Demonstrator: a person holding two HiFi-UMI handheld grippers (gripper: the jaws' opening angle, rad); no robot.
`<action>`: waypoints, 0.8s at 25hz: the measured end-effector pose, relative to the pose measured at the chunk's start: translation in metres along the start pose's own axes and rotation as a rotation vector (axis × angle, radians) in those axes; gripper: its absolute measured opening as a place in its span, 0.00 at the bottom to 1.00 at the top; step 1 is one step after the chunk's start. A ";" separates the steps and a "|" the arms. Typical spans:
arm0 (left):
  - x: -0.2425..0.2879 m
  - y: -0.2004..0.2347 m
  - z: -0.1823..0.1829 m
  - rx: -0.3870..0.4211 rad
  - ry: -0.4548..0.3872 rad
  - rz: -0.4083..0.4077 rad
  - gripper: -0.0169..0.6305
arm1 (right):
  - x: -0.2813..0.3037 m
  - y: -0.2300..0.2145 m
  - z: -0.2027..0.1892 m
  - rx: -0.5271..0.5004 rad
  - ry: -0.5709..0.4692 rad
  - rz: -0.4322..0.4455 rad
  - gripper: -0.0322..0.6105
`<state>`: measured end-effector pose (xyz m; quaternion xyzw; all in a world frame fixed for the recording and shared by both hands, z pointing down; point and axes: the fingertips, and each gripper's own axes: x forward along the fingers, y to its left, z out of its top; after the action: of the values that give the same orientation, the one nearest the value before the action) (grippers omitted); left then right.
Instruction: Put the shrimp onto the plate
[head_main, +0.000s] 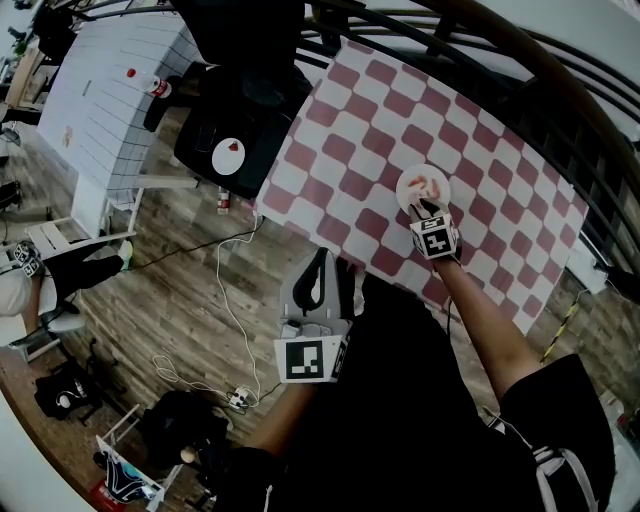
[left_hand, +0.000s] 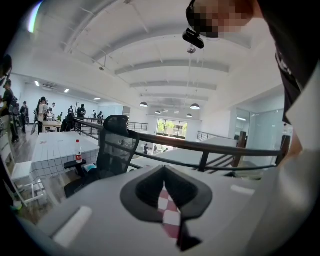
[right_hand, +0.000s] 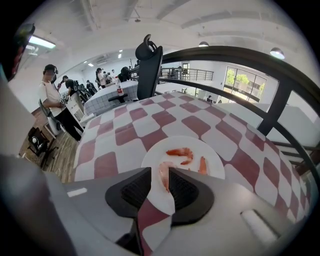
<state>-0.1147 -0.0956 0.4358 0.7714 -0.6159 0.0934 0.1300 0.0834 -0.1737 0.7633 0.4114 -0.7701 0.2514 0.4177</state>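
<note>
Presently the right gripper (head_main: 425, 208) is held over the checkered tablecloth (head_main: 400, 110), right of centre in the head view, with its tips at the lower edge of the white plate (head_main: 408, 183). In the right gripper view its jaws are seen a little apart, not clenched. A pale shrimp (right_hand: 163, 177) is seen in the gap between them, over the plate (right_hand: 150, 157). A strip of white plate is visible between this shrimp and the jaw at the left of the frame. Whether the other jaw is touched by it cannot be told.

Two more shrimps are found on the plate above the jaws: a curled orange one (right_hand: 181, 151) near the middle and a straight one (right_hand: 202, 165) to its right.

The left gripper (head_main: 322, 258) is kept at the lower centre of the head view, off the table edge. Its jaws are closed tip to tip with nothing grasped, and only the cloth is seen behind them.
</note>
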 end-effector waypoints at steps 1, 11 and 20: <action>0.000 0.000 0.000 -0.001 -0.004 -0.005 0.04 | -0.007 0.002 0.004 0.015 -0.011 0.002 0.22; 0.008 -0.017 0.014 -0.019 -0.061 -0.121 0.04 | -0.121 0.013 0.050 0.197 -0.263 -0.074 0.12; 0.030 -0.061 0.026 0.013 -0.088 -0.334 0.04 | -0.228 0.018 0.080 0.290 -0.497 -0.150 0.05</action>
<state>-0.0494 -0.1189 0.4147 0.8673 -0.4834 0.0407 0.1115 0.1051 -0.1254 0.5266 0.5715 -0.7723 0.2187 0.1707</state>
